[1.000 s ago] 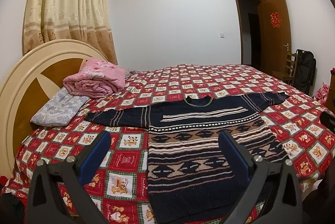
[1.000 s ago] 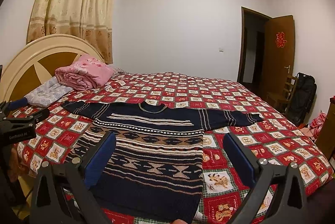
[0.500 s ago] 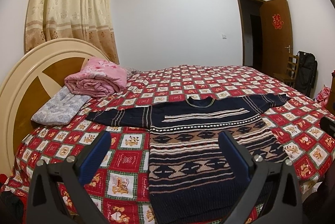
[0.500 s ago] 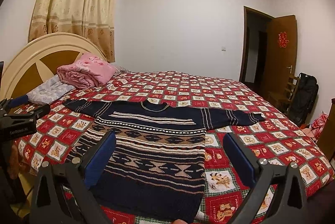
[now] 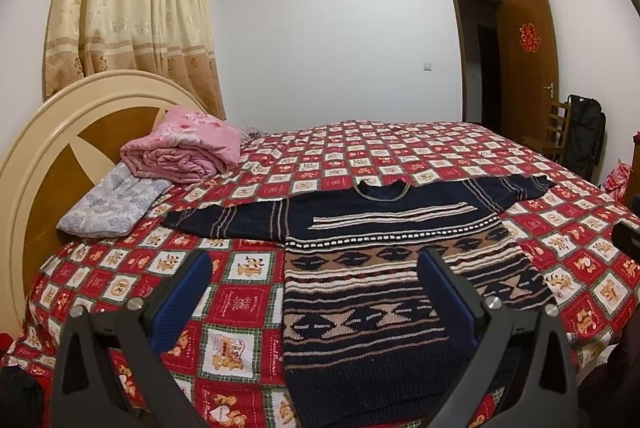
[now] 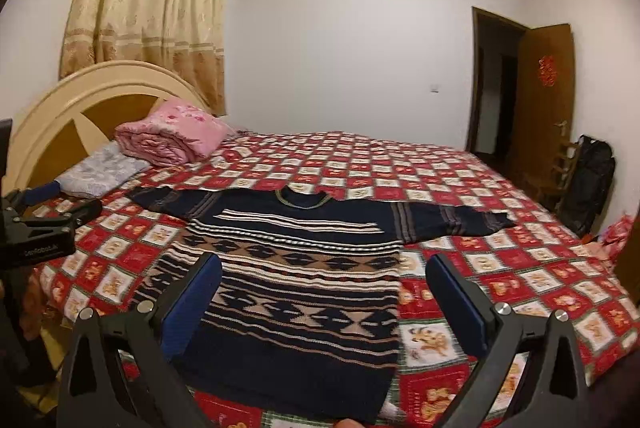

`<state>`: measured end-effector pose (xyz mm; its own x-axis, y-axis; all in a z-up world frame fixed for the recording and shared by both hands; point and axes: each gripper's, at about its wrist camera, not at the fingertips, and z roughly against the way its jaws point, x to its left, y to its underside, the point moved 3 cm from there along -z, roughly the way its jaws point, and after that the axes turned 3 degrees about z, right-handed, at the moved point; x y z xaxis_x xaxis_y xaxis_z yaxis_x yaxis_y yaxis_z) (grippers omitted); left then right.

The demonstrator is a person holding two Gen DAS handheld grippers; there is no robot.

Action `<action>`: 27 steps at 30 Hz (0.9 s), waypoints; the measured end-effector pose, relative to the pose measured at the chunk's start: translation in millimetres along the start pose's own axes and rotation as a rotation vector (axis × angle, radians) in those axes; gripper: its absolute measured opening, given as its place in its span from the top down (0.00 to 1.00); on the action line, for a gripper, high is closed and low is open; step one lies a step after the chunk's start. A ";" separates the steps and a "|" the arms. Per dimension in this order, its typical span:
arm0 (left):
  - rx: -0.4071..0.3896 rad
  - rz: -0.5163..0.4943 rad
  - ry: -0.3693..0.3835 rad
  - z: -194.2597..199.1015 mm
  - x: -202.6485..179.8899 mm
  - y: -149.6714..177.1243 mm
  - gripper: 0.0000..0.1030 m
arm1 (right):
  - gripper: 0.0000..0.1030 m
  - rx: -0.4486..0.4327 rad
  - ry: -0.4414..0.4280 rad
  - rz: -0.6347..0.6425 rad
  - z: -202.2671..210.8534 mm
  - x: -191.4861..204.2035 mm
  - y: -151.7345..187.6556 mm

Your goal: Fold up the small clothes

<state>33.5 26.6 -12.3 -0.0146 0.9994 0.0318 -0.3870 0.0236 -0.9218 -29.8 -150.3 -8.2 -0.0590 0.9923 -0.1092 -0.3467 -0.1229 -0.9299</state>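
The sweater (image 5: 372, 268) lies flat and face up on the bed (image 5: 400, 152), hem toward the near edge, collar away, both sleeves spread straight out to either side. No fold shows anywhere in it, so by the look of things the folding has not started: the sleeves have yet to be brought in over the body, and the body then doubled over. The left gripper (image 5: 316, 292) hangs above the sweater's left side near the hem, jaws spread wide, with nothing between them and no contact with the knit. The right gripper (image 6: 324, 292) hangs over the sweater's lower right part, equally wide open and empty; its blue pads (image 6: 192, 304) stand clear of the cloth. Left of the sweater, toward the headboard (image 5: 60, 148), a pink quilt (image 5: 184, 148) sits rolled on a grey pillow (image 5: 112, 204), well apart from the garment.
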 end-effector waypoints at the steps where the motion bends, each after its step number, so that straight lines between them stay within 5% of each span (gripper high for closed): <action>1: 0.008 0.009 0.005 -6.0 2.4 1.4 0.00 | 0.01 0.005 -0.035 -0.022 -3.4 -2.6 1.5; 8: 0.084 0.008 -0.036 -71.9 14.5 12.8 0.00 | 0.01 0.112 -0.116 -0.210 -57.1 -53.6 25.6; 20: 0.183 0.030 -0.168 -176.0 45.2 11.5 0.00 | 0.02 0.257 -0.031 -0.487 -175.3 -195.7 28.3; 24: 0.225 0.023 -0.161 -213.8 35.1 8.3 0.00 | 0.22 0.269 0.048 -0.549 -208.1 -258.6 19.7; 27: 0.255 0.017 -0.132 -237.0 20.7 8.4 0.00 | 0.24 0.289 0.088 -0.604 -237.0 -304.8 17.5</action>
<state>248.5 53.6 -110.9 -0.1362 0.9872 0.0829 -0.6048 -0.0166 -0.7962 204.0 -450.8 -74.4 0.2960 0.8846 0.3605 -0.5319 0.4661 -0.7070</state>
